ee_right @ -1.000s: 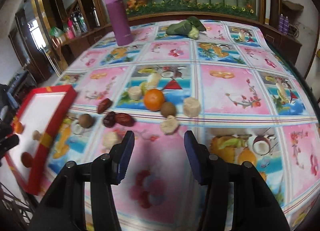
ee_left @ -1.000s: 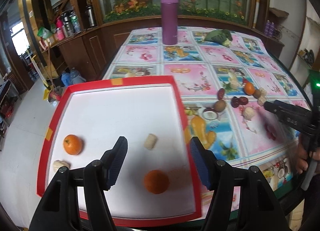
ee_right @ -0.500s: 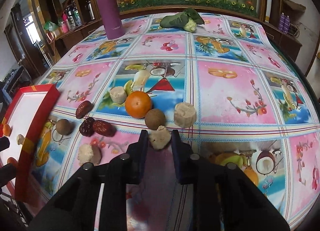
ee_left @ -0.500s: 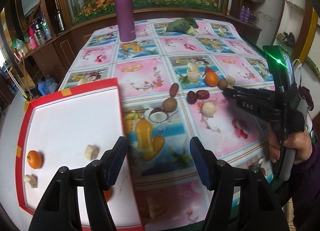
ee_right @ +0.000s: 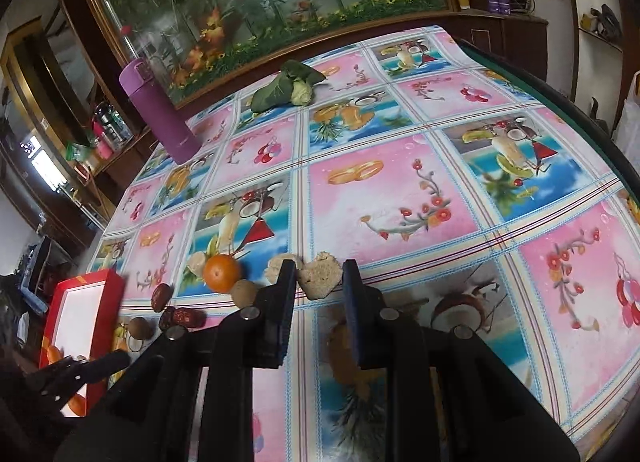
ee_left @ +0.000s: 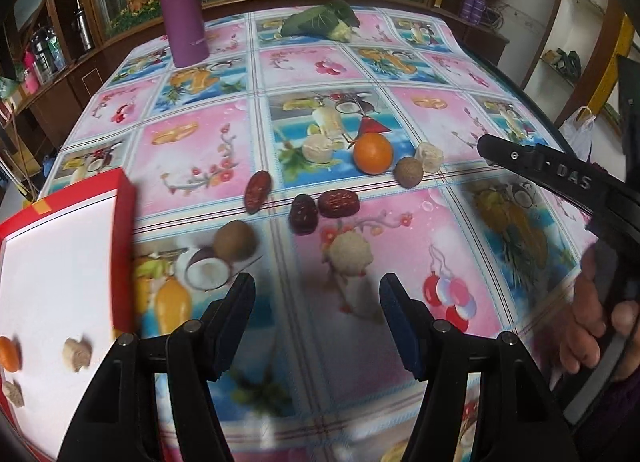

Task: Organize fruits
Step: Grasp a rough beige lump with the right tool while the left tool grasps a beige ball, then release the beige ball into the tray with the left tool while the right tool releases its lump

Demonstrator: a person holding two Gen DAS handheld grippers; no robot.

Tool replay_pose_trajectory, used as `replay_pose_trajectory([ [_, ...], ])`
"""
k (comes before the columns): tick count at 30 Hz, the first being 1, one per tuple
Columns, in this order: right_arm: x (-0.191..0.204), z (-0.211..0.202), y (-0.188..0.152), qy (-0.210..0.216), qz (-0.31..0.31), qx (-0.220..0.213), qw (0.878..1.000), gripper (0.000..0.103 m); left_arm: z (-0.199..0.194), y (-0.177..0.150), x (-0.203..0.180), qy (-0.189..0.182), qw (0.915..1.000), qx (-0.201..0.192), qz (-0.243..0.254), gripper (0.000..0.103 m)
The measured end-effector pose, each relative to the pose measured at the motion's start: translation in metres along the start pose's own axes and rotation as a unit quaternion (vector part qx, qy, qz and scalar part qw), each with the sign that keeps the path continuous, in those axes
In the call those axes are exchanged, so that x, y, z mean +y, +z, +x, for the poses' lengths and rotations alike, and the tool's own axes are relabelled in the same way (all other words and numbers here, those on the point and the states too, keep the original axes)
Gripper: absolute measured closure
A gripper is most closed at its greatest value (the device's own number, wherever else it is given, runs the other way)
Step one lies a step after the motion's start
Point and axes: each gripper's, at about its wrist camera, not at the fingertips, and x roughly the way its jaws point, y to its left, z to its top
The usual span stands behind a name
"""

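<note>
Right view alone shows the right gripper [ee_right: 319, 282] clamped on a pale, crumbly chunk [ee_right: 320, 275], lifted off the cloth [ee_right: 400, 190]; left view shows the left gripper [ee_left: 318, 314] gaping, empty, over a similar blurred piece [ee_left: 350, 253]. Orange [ee_left: 373, 153], dates [ee_left: 338, 204] lie loose mid-table; red tray [ee_left: 60, 282] cut off at left, contents smeared.

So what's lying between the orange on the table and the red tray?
Three dates and a brown round fruit, seen in the left wrist view between orange and tray.

Orange [ee_left: 9, 354] cut by frame edge; tray [ee_left: 124, 198] blurred.
</note>
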Motion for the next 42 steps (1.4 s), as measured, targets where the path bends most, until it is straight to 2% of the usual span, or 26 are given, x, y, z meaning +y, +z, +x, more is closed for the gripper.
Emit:
replay_pose_trajectory([
  [3,0.001,0.001,0.000,0.009,0.002,0.005,1.000,0.078,0.009,0.004,-0.002,-0.004,0.9999,0.001,-0.009,0.041],
  [6,0.002,0.000,0.000,0.011,0.001,0.003,1.000,0.078,0.016,0.007,-0.003,-0.014,0.9998,0.005,-0.013,0.062],
  [9,0.005,0.002,-0.002,0.014,-0.005,0.008,1.000,0.078,0.018,0.007,-0.008,-0.008,0.9999,-0.005,-0.002,0.064],
  [12,0.006,0.004,-0.002,0.013,-0.007,0.011,1.000,0.078,0.018,0.007,-0.008,-0.016,0.9998,-0.013,0.001,0.077],
  [19,0.012,0.004,-0.004,0.015,-0.022,0.005,1.000,0.078,0.013,0.003,-0.005,-0.012,0.9996,-0.024,0.004,0.078],
  [25,0.021,-0.004,-0.005,0.025,-0.044,-0.024,0.998,0.078,-0.016,-0.003,0.010,0.031,0.9973,-0.067,-0.001,0.078],
  [32,0.026,-0.004,-0.007,0.009,-0.061,-0.038,0.997,0.078,-0.057,-0.011,0.044,0.098,0.9862,-0.131,-0.024,0.078],
  [38,0.036,0.005,-0.009,-0.005,-0.079,-0.037,0.996,0.078,-0.075,-0.019,0.077,0.132,0.9779,-0.155,-0.050,0.078],
  [40,0.047,0.005,-0.010,0.007,-0.083,-0.037,0.996,0.078,-0.080,-0.023,0.088,0.143,0.9749,-0.161,-0.058,0.078],
  [42,0.065,0.005,-0.011,0.038,-0.080,-0.031,0.996,0.078,-0.083,-0.027,0.101,0.152,0.9727,-0.163,-0.066,0.078],
])
